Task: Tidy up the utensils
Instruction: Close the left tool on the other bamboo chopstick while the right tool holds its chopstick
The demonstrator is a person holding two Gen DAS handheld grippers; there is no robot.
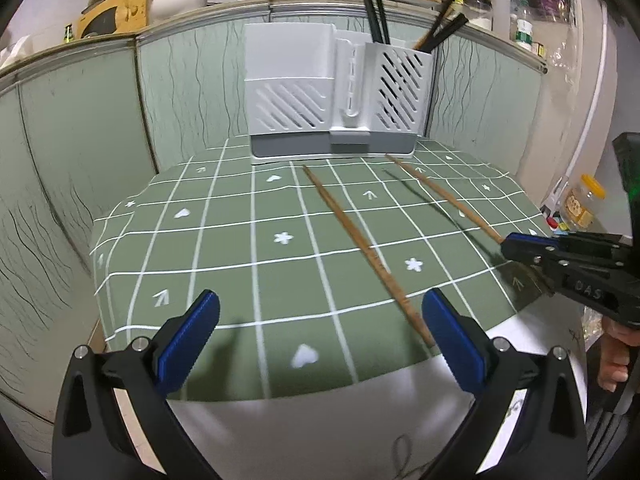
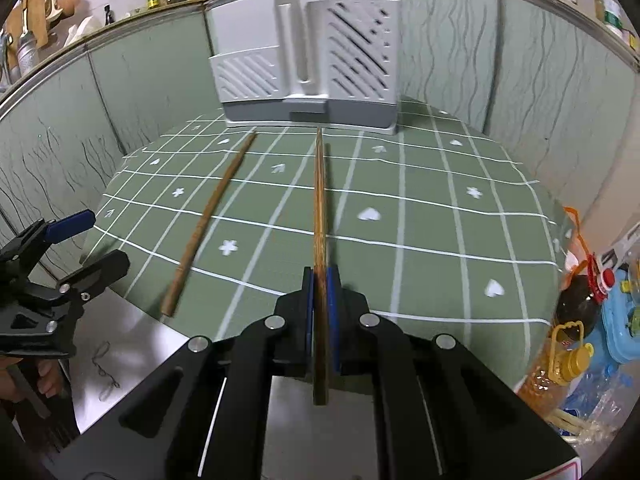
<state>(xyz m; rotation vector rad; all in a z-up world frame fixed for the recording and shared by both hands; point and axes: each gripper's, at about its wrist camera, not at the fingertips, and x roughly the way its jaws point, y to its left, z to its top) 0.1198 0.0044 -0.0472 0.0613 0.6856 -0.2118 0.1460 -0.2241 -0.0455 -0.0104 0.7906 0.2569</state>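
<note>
Right gripper point(image 2: 320, 280) is clamped on a wooden chopstick point(image 2: 319, 208), blue pads point(image 2: 332, 300) pressed against both sides of it near its thick end. Butt end sticks back past the pads over the gripper body; the shaft runs straight forward, tip ending just short of the grey base of the utensil holder point(image 2: 308, 60). In the left wrist view the same chopstick point(image 1: 440, 196) casts a separate dark shadow on the cloth, so it looks lifted off the surface, at least at the gripped end.

Left gripper point(image 1: 320, 320) is released, fingers spread wide, nothing between them. It hangs over the near edge of the table. Second chopstick point(image 1: 360, 248) lies flat on the green grid tablecloth point(image 1: 224, 240), running diagonally from near the holder back toward the near edge; its thick end sits just inside the left gripper's right-hand finger point(image 1: 452, 340), not visibly gripped. In the right wrist view that chopstick point(image 2: 208, 220) lies to the left of the held one, well apart at the near end, closer at the far end.

Holder stands upright at the far side of the cloth, against the green wall panels point(image 1: 80, 140). White, slotted fronts, three sections: wide one on the left, narrow slot in the middle, taller one on the right. Right section holds several dark chopsticks point(image 1: 376, 12) leaning out the top. Can't see into the left section.

Shelf above the panels carries pots and bottles point(image 1: 502, 8). Oil bottle point(image 2: 568, 360) sits off the table's right edge.
</note>
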